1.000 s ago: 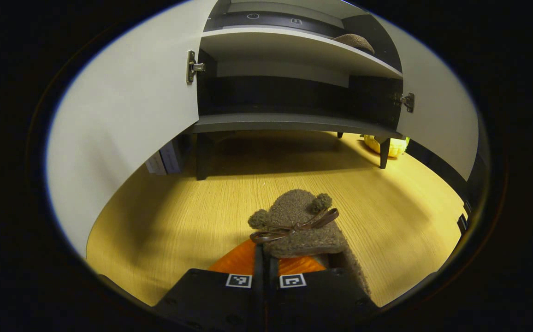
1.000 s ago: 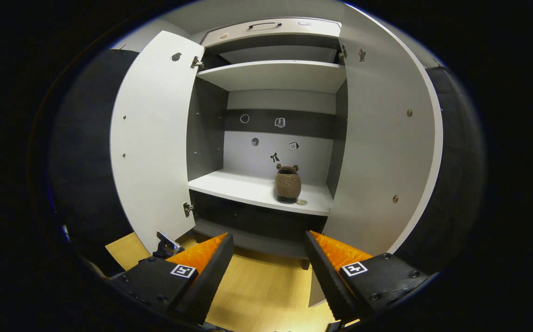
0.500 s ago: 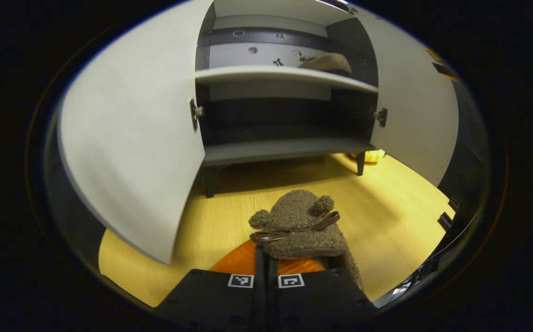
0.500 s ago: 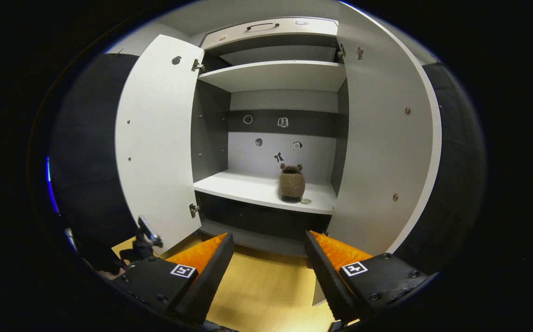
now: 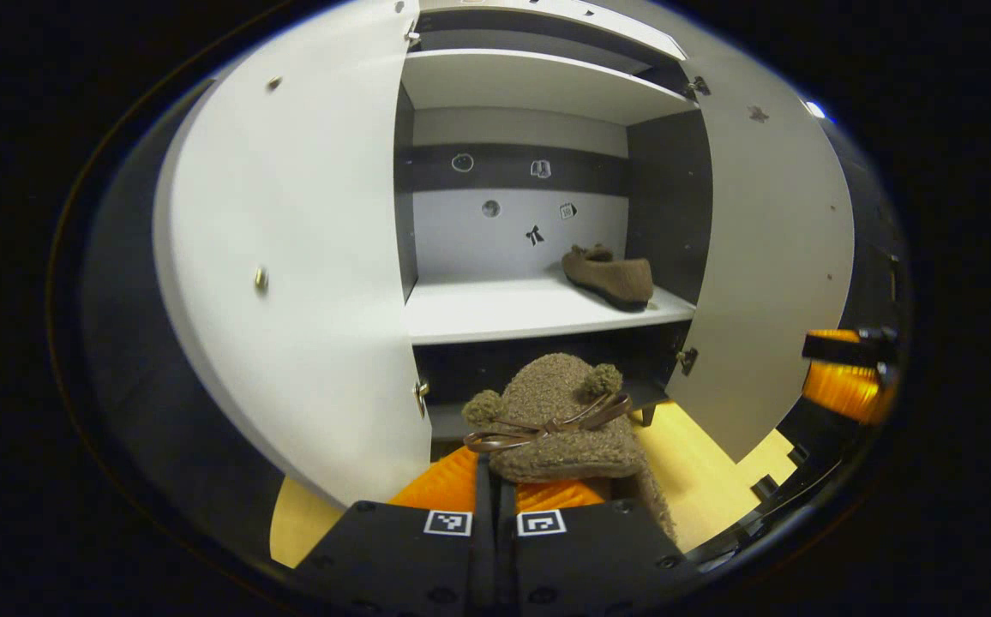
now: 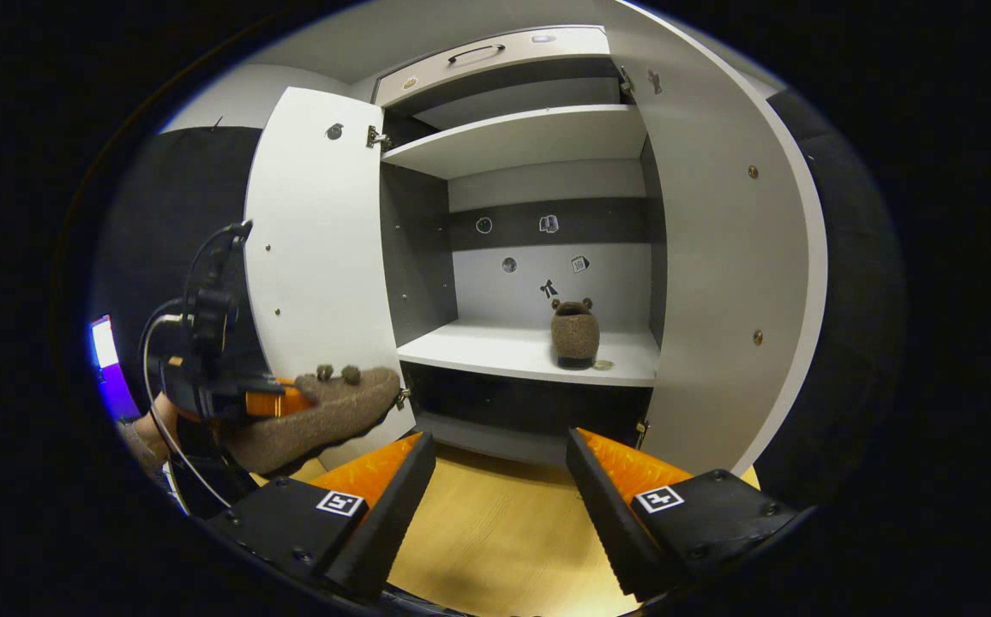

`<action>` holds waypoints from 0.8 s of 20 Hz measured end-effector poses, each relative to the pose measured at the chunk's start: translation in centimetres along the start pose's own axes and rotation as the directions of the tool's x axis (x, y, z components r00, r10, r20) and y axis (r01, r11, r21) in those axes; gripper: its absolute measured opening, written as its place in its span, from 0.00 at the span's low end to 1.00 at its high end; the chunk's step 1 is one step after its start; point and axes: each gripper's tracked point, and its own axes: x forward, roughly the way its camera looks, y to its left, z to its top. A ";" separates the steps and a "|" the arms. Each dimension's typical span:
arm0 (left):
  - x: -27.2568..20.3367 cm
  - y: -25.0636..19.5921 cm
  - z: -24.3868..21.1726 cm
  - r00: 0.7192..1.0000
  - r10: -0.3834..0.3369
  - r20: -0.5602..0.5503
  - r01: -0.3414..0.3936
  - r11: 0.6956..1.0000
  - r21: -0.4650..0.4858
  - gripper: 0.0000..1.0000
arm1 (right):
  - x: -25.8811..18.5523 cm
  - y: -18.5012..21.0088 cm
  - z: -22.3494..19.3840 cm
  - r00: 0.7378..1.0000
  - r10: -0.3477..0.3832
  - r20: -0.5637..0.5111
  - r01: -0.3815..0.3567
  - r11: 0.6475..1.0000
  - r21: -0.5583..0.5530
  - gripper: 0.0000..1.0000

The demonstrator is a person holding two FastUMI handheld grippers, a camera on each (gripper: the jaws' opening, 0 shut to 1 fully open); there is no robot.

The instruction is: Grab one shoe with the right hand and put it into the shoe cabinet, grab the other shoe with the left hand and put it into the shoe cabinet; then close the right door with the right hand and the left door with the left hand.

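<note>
Gripping a brown shoe (image 5: 560,420), the left claw (image 5: 495,488) faces the open shelf (image 5: 495,310).

1. Floor (image 6: 495,540): light wood-grain, yellowish, runs under the unit; also seen in the left gripper view (image 5: 701,480).
2. Small stickers (image 5: 534,234) on the back panel, several, scattered across the dark band and the pale strip below it; also in the right gripper view (image 6: 549,224). Designs too small to make out.
3. Drawer front with a dark handle (image 6: 471,53) at the very top.
4. Lit screen (image 6: 104,341) at far left edge, bluish-purple glow beneath.
</note>
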 end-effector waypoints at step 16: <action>24.6 0.8 18.0 0.997 0.083 0.005 -0.083 0.994 0.074 0.05 | -3.4 -4.0 0.5 0.999 -0.039 -0.003 0.039 0.999 0.038 0.98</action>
